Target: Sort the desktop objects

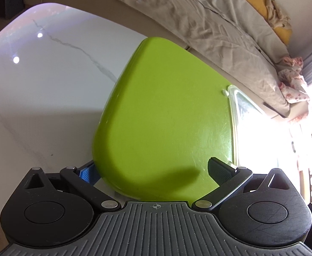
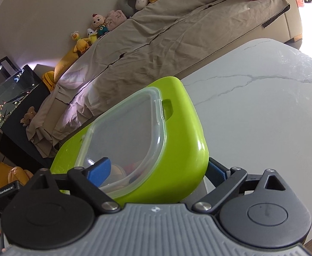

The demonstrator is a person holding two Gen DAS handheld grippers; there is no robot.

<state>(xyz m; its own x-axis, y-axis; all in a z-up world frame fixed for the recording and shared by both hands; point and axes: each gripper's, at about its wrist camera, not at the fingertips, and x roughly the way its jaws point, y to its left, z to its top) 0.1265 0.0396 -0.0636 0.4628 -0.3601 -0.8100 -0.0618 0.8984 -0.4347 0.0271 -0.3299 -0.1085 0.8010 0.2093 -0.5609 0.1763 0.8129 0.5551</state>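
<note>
Closest to the left gripper [image 1: 153, 171], a lime-green box [image 1: 162, 115] sits wedged between its two fingers: the blue-padded finger [image 1: 87, 173] lies against one side of the box and the black-padded finger [image 1: 218, 171] presses on the broad green face, so this gripper is clamped on the box. The right gripper [image 2: 158, 169] straddles the same green box [image 2: 183, 128] from another side, with one blue pad [image 2: 99, 170] lying over the clear lid [image 2: 126, 132] and the other blue pad [image 2: 216, 171] against the green wall, closed on the box as well. Through the lid, just ahead of the right gripper's near finger, some small items show inside, too blurred to name. The lid has a tab [image 2: 162, 112] at its far edge, next to a slot in the green rim. In the left wrist view the lid's edge [image 1: 233, 115] shows along the box's right side. Whether the box touches the surface or is lifted cannot be told. Beyond the box spreads a white marble table [image 1: 38, 98] with grey veins, also seen to the right of the right gripper [image 2: 262, 117]. Farther off stands a sofa [image 2: 156, 36] draped in a beige sheet, with plush toys [image 2: 98, 27] along its back, and a fish tank [image 2: 4, 100] far left.
</note>
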